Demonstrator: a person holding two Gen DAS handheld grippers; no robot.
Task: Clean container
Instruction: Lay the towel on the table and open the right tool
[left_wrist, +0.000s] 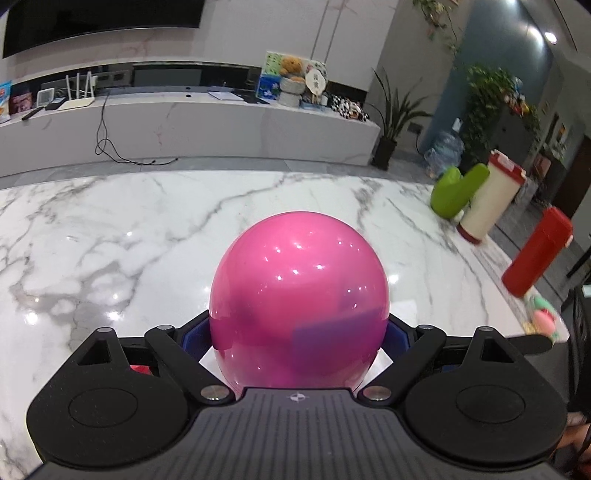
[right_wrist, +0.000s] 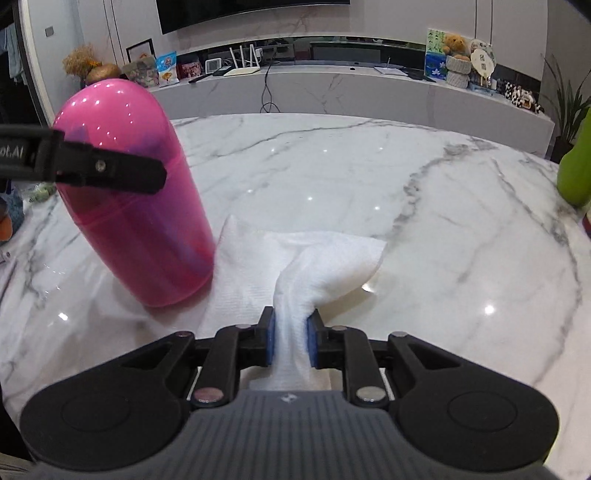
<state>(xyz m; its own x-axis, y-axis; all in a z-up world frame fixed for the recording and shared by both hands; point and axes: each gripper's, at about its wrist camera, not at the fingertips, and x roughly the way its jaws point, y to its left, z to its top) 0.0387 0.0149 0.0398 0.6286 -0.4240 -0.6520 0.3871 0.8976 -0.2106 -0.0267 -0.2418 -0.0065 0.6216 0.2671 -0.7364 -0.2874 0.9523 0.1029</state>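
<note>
Left gripper: the black two-finger left gripper (left_wrist: 298, 334) had its blue-padded fingers (left_wrist: 195, 334) spread wide around a glossy pink capsule-shaped plastic container (left_wrist: 297, 291), pressing on both of its sides and gripping it.
Container: in the right wrist view the pink container (right_wrist: 147, 221) leaned, its rounded lower end on the white grey-veined marble table (right_wrist: 424, 206) and its domed top tilted away toward the left; one black finger (right_wrist: 110, 170) of the left gripper crossed its upper half. Darker purple shapes showed through the translucent wall; what they were could not be told.
Right gripper: the black two-finger right gripper (right_wrist: 291, 341) had its blue pads (right_wrist: 271, 341) drawn narrow, pinching a bunched fold of a white textured paper towel (right_wrist: 325, 266).
Towel: beyond the fingers it spread flat on the marble, its left edge touching the container's base.
Table's right side: a lime-green curved plastic object (left_wrist: 458, 192) lay beside a cream cylindrical bottle with a red cap and base (left_wrist: 491, 199), the two touching; a red cylindrical bottle (left_wrist: 537, 251) stood apart, nearer the edge.
Background: a long white marble counter (right_wrist: 369, 88) ran along the far wall, carrying a brown teddy bear (right_wrist: 456, 46) and a white router with antennas (right_wrist: 243, 62).
</note>
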